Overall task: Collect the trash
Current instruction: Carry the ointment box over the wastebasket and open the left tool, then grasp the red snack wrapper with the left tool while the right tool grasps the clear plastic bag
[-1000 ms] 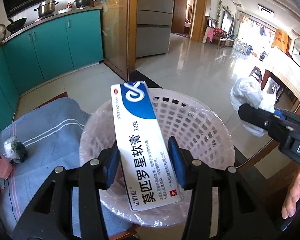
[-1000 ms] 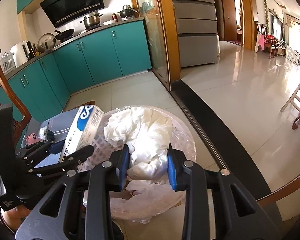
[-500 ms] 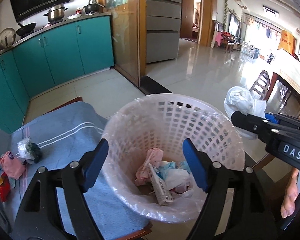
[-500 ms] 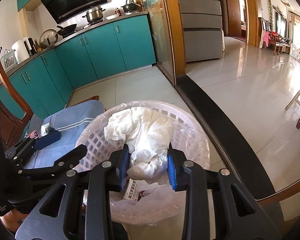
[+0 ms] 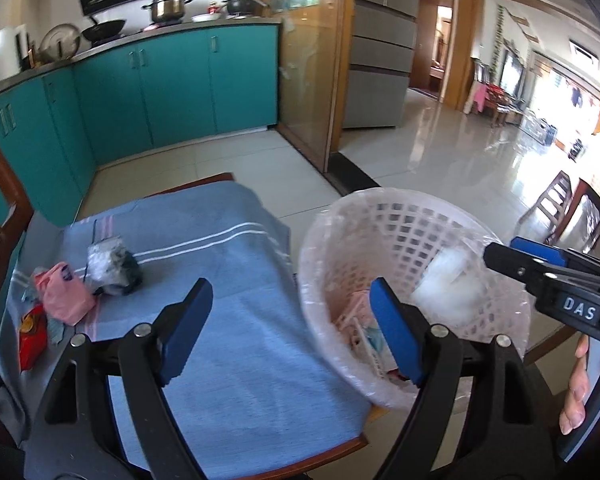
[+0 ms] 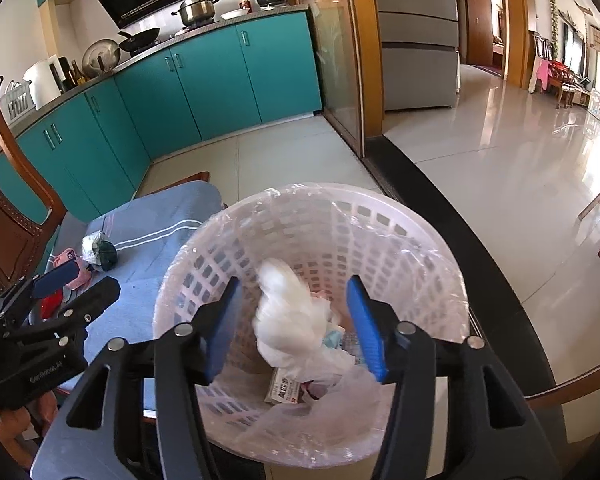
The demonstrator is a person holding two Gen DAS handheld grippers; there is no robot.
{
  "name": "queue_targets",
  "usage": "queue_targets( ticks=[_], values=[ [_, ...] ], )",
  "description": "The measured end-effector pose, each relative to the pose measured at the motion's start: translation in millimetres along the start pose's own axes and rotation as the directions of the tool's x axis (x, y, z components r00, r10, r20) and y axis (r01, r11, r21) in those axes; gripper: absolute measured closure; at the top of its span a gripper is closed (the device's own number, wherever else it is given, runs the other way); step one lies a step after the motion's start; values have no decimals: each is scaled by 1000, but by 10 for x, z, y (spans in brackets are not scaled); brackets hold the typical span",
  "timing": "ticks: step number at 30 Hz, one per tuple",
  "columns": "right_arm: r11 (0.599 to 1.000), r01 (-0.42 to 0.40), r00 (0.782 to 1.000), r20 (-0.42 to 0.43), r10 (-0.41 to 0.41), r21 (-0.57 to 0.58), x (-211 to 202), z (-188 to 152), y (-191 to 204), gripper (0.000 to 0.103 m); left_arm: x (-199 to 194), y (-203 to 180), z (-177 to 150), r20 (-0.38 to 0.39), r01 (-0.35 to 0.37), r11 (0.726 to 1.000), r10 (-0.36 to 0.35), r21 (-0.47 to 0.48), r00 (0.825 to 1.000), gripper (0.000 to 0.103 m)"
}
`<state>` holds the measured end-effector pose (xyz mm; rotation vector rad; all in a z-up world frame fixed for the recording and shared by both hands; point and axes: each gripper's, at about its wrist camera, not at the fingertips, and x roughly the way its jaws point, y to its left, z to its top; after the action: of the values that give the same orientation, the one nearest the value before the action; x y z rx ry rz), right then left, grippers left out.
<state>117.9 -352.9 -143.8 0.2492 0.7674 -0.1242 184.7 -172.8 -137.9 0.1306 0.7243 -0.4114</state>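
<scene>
A white lattice basket [image 6: 396,216] lined with a clear bag stands at the table's right end; it also shows in the left wrist view [image 5: 416,208]. My right gripper [image 6: 294,326] is open above it, and a white crumpled tissue [image 6: 284,316], blurred, sits in the basket over a medicine box [image 6: 286,390] and other scraps. My left gripper [image 5: 292,330] is open and empty over the blue cloth [image 5: 236,280], at the basket's left rim. On the cloth lie a grey-green wad [image 5: 112,268], a pink wrapper [image 5: 62,298] and a red packet [image 5: 32,334].
A wooden chair back [image 6: 8,216] stands at the table's left. Teal kitchen cabinets [image 5: 172,88] line the far wall. A tiled floor [image 6: 500,168] lies beyond the table's right edge [image 6: 572,390].
My left gripper opened, dropped the medicine box into the basket and swung left over the cloth. My right gripper opened and the white tissue fell into the basket.
</scene>
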Motion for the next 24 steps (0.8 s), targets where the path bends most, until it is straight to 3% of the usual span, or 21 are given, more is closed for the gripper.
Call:
queue_targets(
  ticks=[5,7,10,13,16,19,24],
  values=[
    [1000,-8,1000,0,8,-12,28,28,117,46,-18,221,-68,-8,-44,999,44,-27,999,21],
    [1000,-18,1000,-3,18,-20,47,26,182,44,-62,363,-116,1,-114,993,115,-34,993,21],
    [998,-43,999,-12,42,-40,83,16,312,43,-85,814,-268,-29,-260,962,258,-87,966,21],
    [994,-87,996,-29,85,-71,164,16,527,43,-43,1343,-454,-109,-359,920,345,-156,932,21],
    [985,-133,991,-50,128,-111,262,15,797,43,-5,1773,-576,-173,-412,886,381,-213,908,21],
    [971,-183,982,-76,173,-156,367,-3,1117,43,40,2114,-592,-203,-466,859,428,-213,881,21],
    [933,-302,950,-135,280,-194,623,38,1597,43,150,2420,-532,-232,-473,857,427,-206,874,21]
  ],
)
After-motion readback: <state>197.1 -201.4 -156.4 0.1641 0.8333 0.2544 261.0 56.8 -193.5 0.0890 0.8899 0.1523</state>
